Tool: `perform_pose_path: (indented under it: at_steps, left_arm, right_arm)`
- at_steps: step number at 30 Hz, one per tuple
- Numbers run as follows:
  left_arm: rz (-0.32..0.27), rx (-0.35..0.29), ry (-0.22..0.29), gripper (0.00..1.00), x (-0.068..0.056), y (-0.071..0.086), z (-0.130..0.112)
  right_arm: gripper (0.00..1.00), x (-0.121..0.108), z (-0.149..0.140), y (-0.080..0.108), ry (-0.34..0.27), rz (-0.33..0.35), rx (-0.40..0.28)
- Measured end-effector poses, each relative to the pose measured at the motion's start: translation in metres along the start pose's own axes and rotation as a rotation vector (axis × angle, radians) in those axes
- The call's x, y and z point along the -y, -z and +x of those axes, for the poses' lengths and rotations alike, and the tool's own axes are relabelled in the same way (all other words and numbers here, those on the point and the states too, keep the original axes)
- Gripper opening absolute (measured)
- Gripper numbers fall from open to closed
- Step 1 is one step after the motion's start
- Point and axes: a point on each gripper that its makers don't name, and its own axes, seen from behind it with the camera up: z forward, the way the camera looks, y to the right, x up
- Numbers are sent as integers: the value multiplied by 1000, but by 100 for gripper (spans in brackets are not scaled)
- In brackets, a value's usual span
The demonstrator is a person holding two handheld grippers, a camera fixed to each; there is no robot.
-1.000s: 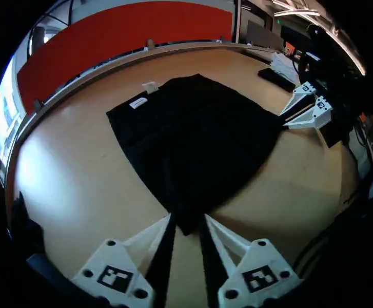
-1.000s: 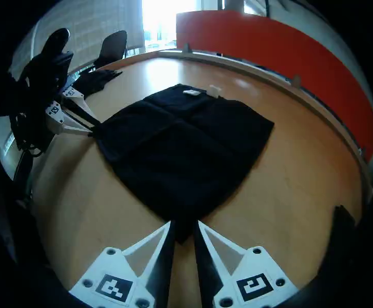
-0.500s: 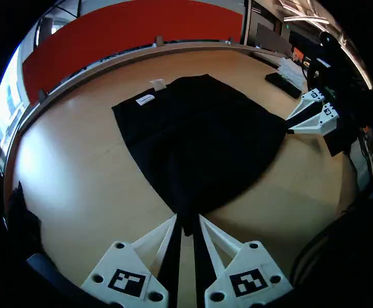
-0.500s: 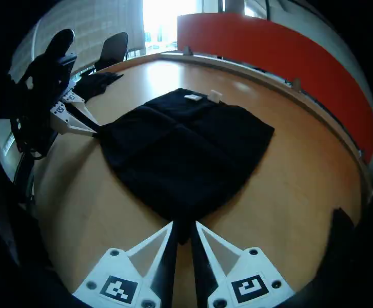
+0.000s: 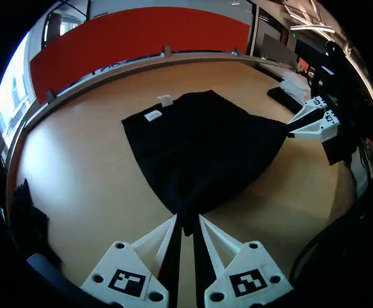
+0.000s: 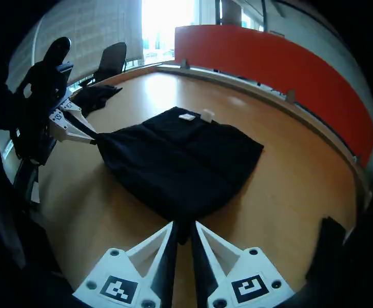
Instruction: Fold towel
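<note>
A black towel lies spread on the wooden table, its near edge lifted off the surface. My left gripper is shut on one near corner. The right gripper holds the other near corner at the right of the left gripper view. In the right gripper view the towel rises toward my right gripper, shut on its corner, and the left gripper pinches the other corner at the left. A white label shows on the far side of the towel.
An orange partition runs along the far table edge. Dark cloth and office chairs sit at the far left of the right gripper view. A black flat object and white items lie behind the right gripper.
Both grippers closed fully on the towel corners and lifted them. The near edge of the towel now hangs off the table, pulled taut between the two grippers.
</note>
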Motion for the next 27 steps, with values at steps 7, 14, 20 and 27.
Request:
perform_pose_path:
  at_steps: [7, 14, 20, 27]
  left_arm:
    - [1, -15, 2, 14, -2, 17, 13]
    - [9, -32, 14, 14, -3, 33, 27]
    - [10, -43, 34, 14, -4, 45, 37]
    - [12, -48, 40, 14, -5, 57, 46]
  right_arm:
    - [16, -1, 21, 17, -7, -12, -37]
    - [16, -1, 38, 32, -3, -17, -61]
    - [16, -2, 51, 43, -9, -21, -81]
    - [16, 0, 61, 55, -11, -18, -90]
